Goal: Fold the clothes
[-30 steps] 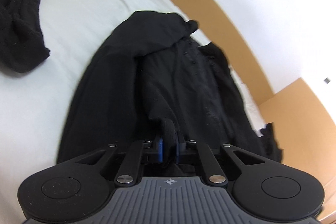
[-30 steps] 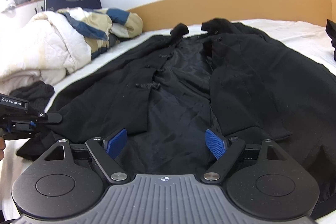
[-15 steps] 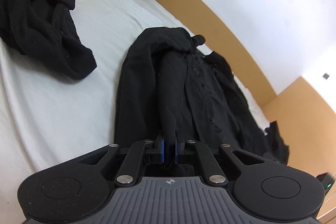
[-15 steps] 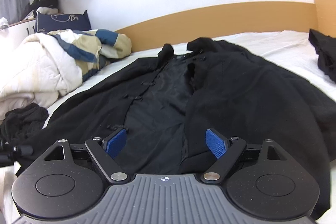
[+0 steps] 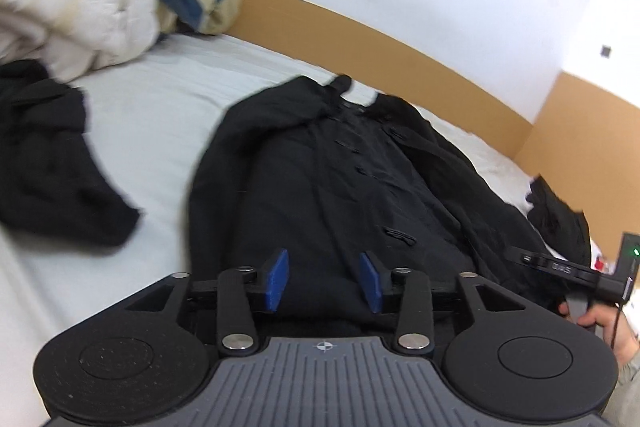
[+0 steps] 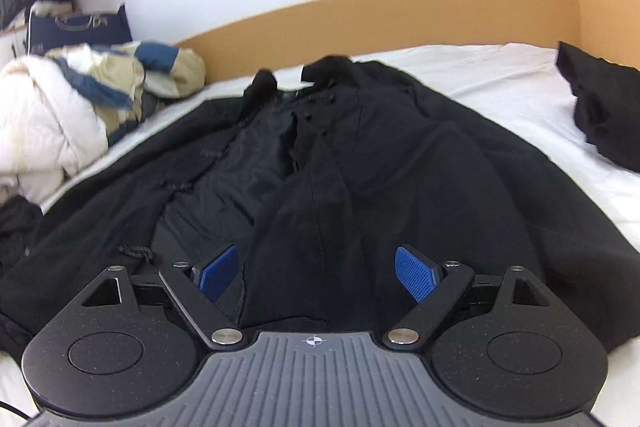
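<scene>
A long black coat lies spread on the white bed, collar toward the headboard, its front panels folded inward. My left gripper is open just above the coat's hem, with nothing between its blue pads. In the right wrist view the same coat fills the middle, its dark lining showing at the centre. My right gripper stands open over the near edge of the coat's right front panel. The right gripper's body, with a hand on it, shows at the right edge of the left wrist view.
A black garment lies crumpled on the sheet at the left. A white duvet with a blue and beige cover is heaped at the bed's head. Another black garment lies at the far right. A wooden headboard runs behind.
My left gripper was shut on the coat's fabric and has let it go; its pads now stand apart. The coat's left panel lies flat. The right gripper stayed open and moved closer to the hem.
</scene>
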Motion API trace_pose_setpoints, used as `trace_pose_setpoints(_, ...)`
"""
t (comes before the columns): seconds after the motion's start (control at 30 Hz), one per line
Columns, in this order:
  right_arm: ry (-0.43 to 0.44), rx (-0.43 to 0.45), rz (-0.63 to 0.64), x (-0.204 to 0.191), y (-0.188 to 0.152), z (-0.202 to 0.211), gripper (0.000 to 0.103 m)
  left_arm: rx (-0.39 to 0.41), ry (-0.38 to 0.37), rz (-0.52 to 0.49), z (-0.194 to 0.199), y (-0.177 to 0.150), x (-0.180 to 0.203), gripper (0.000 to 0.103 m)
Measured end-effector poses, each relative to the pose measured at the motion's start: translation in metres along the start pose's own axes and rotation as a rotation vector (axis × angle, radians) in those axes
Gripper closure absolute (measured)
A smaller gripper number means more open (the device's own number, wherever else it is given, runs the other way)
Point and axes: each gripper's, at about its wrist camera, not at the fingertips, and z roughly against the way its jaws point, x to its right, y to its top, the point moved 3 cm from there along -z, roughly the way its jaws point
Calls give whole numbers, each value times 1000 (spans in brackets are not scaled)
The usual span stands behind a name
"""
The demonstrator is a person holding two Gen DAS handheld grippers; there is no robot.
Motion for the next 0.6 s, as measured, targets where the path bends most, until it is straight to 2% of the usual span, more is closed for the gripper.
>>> trace_pose_setpoints(0.03,9,-11,19,-5,-1,-3,33,-11,-14,-10,-12,0,7,50)
trace_pose_setpoints(0.07,28,-12,39,-11,-2,-1,56,-25,-34,-4,-23,0,12,50)
trace_pose_setpoints(0.1,48,-14,59,-17,-3,1,70,-39,-55,18,-32,-1,15,51)
trace_pose_setpoints(0.13,67,-15,79,-23,-4,3,74,-47,-73,46,-39,-2,15,50)
trace_pose_setpoints(0.2,106,-18,119,-35,-6,7,96,-58,-93,85,-48,-2,12,51)
trace_pose_setpoints(0.33,197,-40,213,-63,-13,17,98,-32,-108,111,-48,5,10,51)
trace_pose_setpoints(0.4,277,-108,305,-91,-26,23,101,-13,-119,110,-46,8,11,48)
trace_pose_setpoints(0.5,327,-195,419,-120,-50,20,101,-10,-121,94,-47,6,14,47)
trace_pose_setpoints(0.6,326,-187,361,-116,-50,19,100,-27,-114,89,-51,1,15,47)
